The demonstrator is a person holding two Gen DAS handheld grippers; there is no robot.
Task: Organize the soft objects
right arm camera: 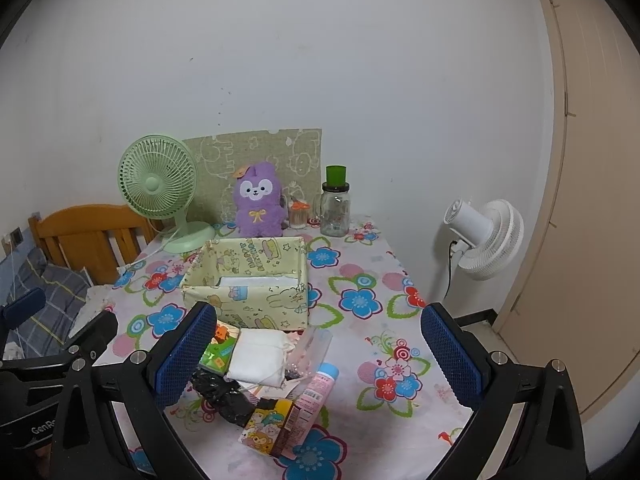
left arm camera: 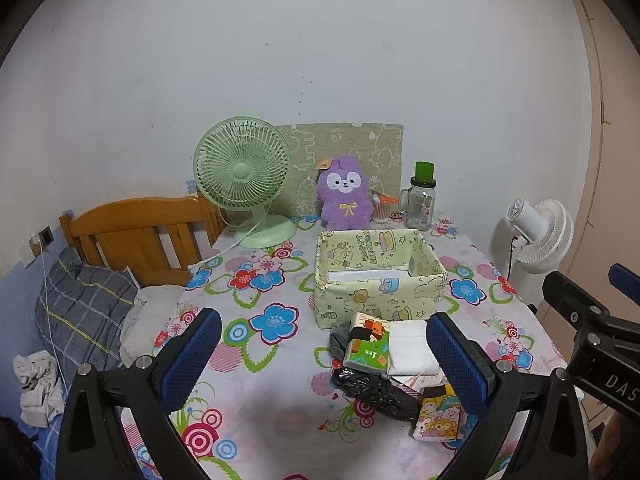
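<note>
Left gripper point(left arm camera: 324, 350): jaws wide, empty.
Right gripper point(right arm camera: 318, 350): spread wide, holding nothing.
Soft pile point(right arm camera: 260, 358): between both grippers' fingers.
Box point(right arm camera: 248, 298): just beyond, reads "HAPPY BIRTHDAY".

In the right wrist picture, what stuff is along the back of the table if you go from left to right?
green fan → purple plush toy → small jar with an orange top → glass jar with the green lid
</note>
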